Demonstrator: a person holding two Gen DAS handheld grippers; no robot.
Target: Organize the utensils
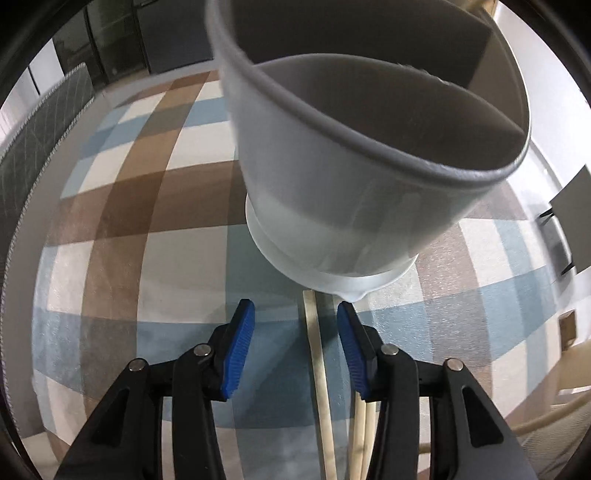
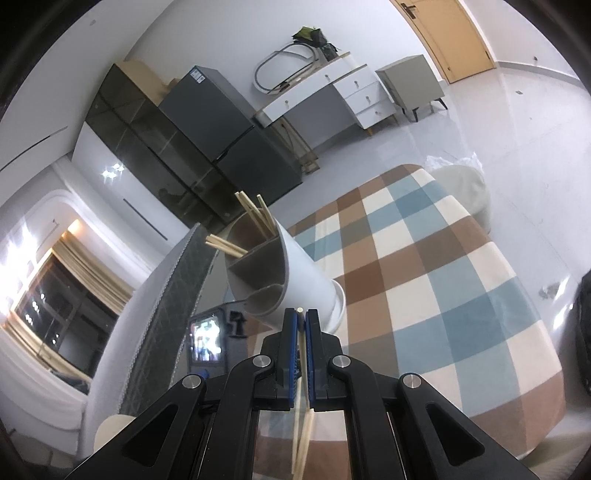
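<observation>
Left gripper (image 1: 295, 321): jaws part open, blue pads (image 1: 242, 349) well apart, nothing clamped. A loose chopstick (image 1: 318, 369) lies on the checked cloth (image 1: 122, 236) in the gap between the pads, closer to the right-hand pad, touching neither. Two more sticks (image 1: 364, 432) show at lower centre-right, partly hidden behind the right-hand finger; can't tell if they touch it.

White utensil holder (image 1: 332, 177) fills the upper centre and right of the left wrist view, just ahead of the fingertips. Grey inner dividers split it into compartments; the ones visible from this side look empty. Its base rim sits right above the far end of the loose chopstick, the right-hand pad tip just below that rim; contact unclear.

Right gripper (image 2: 301, 314): jaws closed on a chopstick pair (image 2: 302, 369). One tip pokes out just past the fingertips, the rest runs back down between the fingers toward the bottom edge.

In the right wrist view the holder (image 2: 295, 266) sits at frame centre, directly beyond the fingertips, looking tilted in this rolled view, standing at the left edge of the checked cloth (image 2: 443, 280). Chopsticks already inside it: a bunch (image 2: 258, 218) sticking up from the far compartment, another few (image 2: 225, 245) jutting left from a neighbouring one. Near compartments look empty.

Background, upper half: dark cabinet (image 2: 155, 147), white desk with drawers (image 2: 332, 92), wooden door (image 2: 454, 33).
</observation>
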